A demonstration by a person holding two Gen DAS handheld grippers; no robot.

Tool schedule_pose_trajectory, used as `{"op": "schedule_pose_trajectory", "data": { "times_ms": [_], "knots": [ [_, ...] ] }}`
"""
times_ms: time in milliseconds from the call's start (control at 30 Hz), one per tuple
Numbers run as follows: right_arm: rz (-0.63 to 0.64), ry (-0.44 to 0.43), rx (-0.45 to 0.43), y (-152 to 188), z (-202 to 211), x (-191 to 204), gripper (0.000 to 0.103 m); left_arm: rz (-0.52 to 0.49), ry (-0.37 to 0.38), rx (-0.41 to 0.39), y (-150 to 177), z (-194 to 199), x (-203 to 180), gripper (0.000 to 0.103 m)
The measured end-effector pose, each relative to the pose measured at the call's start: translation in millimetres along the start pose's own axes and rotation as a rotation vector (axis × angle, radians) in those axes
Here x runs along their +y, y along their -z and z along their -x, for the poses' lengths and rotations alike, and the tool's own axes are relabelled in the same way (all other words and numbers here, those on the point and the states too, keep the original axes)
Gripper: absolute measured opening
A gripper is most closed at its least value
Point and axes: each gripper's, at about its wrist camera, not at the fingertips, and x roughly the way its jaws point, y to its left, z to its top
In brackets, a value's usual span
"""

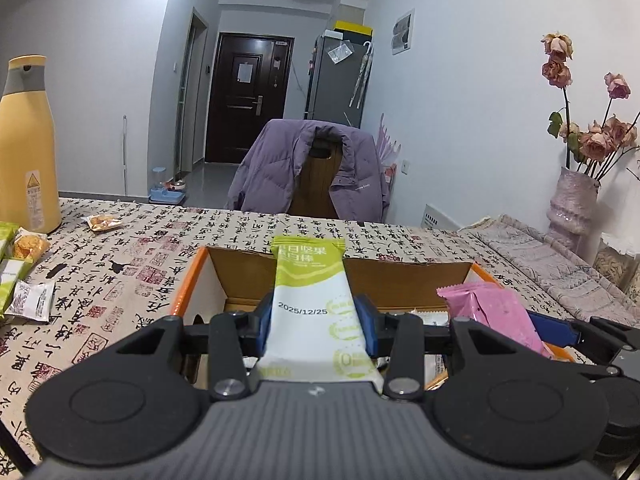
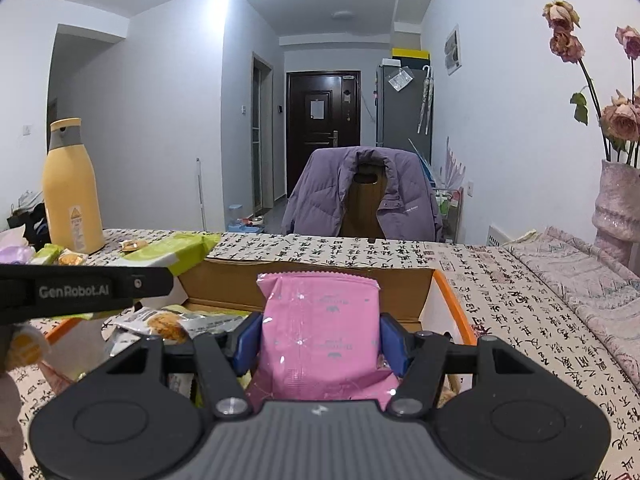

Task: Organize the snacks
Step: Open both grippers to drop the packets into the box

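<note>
Two grips above the cardboard box [image 1: 400,280]: left hand-held gripper [image 1: 316,326] clamps a green snack bar [image 1: 312,304], right hand-held gripper [image 2: 320,338] a pink packet [image 2: 320,332].

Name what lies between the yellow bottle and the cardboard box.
In the left wrist view, one small orange snack packet lies on the tablecloth between the yellow bottle and the cardboard box.

Setting: a home, living and dining room. Evidence: dark entry door [image 1: 249,96] down the hallway, fridge [image 1: 334,80], purple jacket [image 1: 276,168] over a chair, vase of dried roses [image 1: 572,204], bench under a calligraphy-print cloth [image 1: 120,280].
</note>
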Motion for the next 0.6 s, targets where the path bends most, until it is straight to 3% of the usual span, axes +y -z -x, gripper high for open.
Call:
{"op": "schedule_pose_trajectory", "data": {
  "times_ms": [200,267,333,400,600],
  "knots": [
    [0.002,0.009,0.006,4,2,-1,0.062,-0.014,-0.03,-0.04,1,8,-2,0.047],
    [0.005,0.018,0.0,5,4,-1,0.067,-0.008,-0.041,-0.059,1,11,0,0.075],
    [0.006,0.023,-0.01,6,7,-2,0.093,0.002,-0.053,-0.079,1,14,2,0.089],
    [-0.003,0.028,-0.017,7,8,-4,0.103,0.014,-0.063,-0.094,1,16,4,0.103],
    [-0.015,0.036,-0.004,7,4,-7,0.103,0.037,-0.072,-0.094,0,15,7,0.103]
  ]
}}
